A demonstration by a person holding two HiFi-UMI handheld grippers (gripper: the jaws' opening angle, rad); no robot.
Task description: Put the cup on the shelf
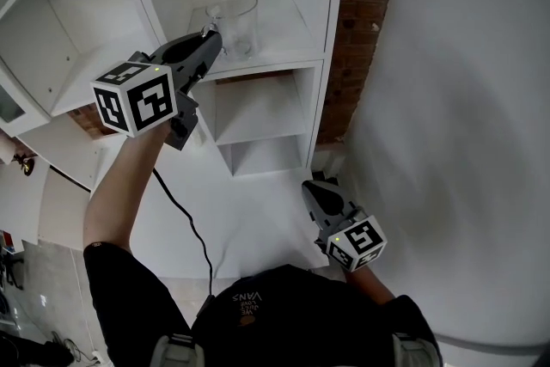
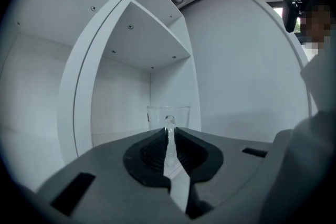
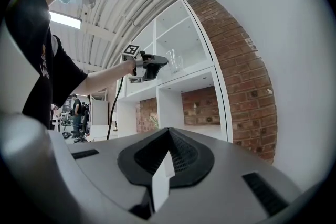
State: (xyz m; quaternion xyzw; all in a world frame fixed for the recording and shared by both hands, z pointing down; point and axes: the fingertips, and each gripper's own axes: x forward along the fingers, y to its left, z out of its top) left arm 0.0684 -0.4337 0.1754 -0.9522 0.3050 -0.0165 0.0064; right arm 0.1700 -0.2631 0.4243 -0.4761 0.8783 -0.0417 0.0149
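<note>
Up in the upper compartment of the white shelving unit [image 1: 314,56], the clear glass cup [image 1: 234,26] seems to stand on the shelf board, set back from the front edge. The left gripper [image 1: 210,39] is clenched on the cup's thin handle [image 2: 169,126], which is pinched between the jaws. The right gripper [image 1: 314,189] hangs low beside the shelving, jaws pressed together on nothing. I'd say the release comes next: check that the base sits flat, ease the jaws apart just enough to free the handle, then back straight out so the cup isn't dragged or tipped. Print on the person's black shirt [image 1: 249,301] looks like "VANS"; the marker cubes [image 1: 137,99] carry only square patterns.
</note>
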